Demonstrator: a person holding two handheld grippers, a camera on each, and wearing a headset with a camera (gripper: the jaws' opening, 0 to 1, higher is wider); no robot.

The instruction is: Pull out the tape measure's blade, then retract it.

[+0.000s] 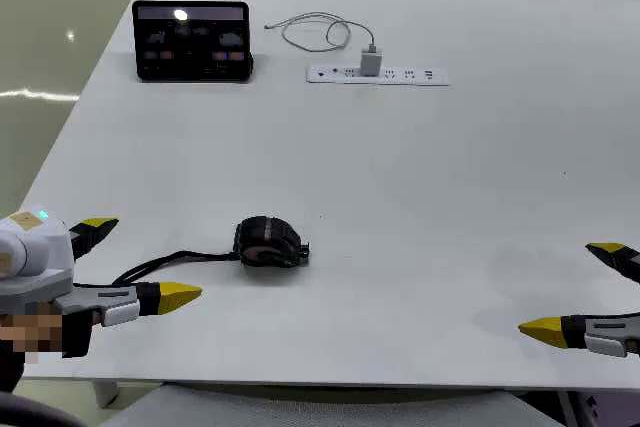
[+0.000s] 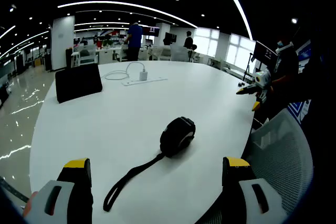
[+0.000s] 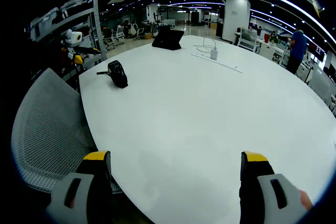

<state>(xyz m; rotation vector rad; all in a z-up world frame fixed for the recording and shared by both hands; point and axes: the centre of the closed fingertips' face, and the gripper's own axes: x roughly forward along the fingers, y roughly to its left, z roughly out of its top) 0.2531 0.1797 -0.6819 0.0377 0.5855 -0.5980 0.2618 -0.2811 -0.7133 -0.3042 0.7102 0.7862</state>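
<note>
A black tape measure (image 1: pixel 268 242) lies on the white table (image 1: pixel 420 187) with its blade in, and its black wrist strap (image 1: pixel 165 264) trails to the left. My left gripper (image 1: pixel 140 262) is open at the table's near left edge, its yellow tips on either side of the strap's end, a short way from the case. In the left gripper view the tape measure (image 2: pixel 178 135) sits ahead between the jaws. My right gripper (image 1: pixel 580 287) is open at the near right edge, far from the tape measure (image 3: pixel 117 73).
A dark tablet (image 1: pixel 191 40) stands at the far left of the table. A white power strip (image 1: pixel 377 74) with a charger and coiled cable (image 1: pixel 318 31) lies at the back middle. A mesh chair (image 3: pixel 44 129) sits by the near edge.
</note>
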